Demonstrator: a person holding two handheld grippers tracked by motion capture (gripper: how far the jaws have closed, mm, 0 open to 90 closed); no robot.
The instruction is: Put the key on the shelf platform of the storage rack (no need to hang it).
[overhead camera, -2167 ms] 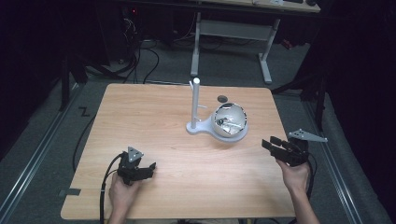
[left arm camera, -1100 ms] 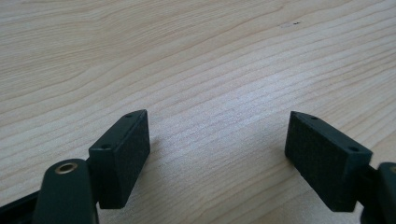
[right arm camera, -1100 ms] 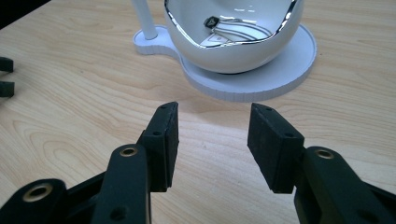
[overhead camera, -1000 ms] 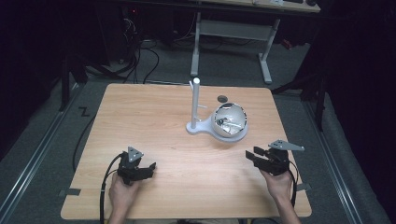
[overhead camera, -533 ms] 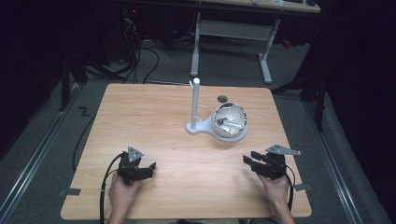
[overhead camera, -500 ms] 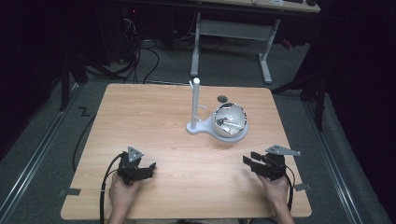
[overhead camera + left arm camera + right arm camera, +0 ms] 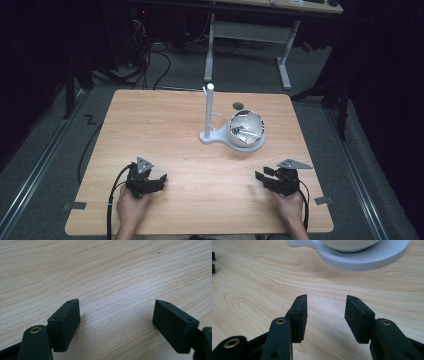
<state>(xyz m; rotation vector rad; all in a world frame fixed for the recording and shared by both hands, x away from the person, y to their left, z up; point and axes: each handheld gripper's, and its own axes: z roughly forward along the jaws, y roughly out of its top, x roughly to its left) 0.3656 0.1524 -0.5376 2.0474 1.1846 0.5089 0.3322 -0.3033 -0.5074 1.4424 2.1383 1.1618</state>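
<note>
Two claws parked low on my worktop (image 7: 165,130) | left claw (image 7: 116,315) wide open, empty | right claw (image 7: 325,312) half open, empty, facing bowl (image 7: 246,127) on white stand (image 7: 212,135), probably lining up a grab

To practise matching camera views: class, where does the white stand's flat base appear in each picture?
High view: white base, centre of table, under the bowl.
Left gripper view: bare wood.
Right gripper view: base along top edge, beyond the jaws.
Shared landmark: wooden tabletop.
</note>
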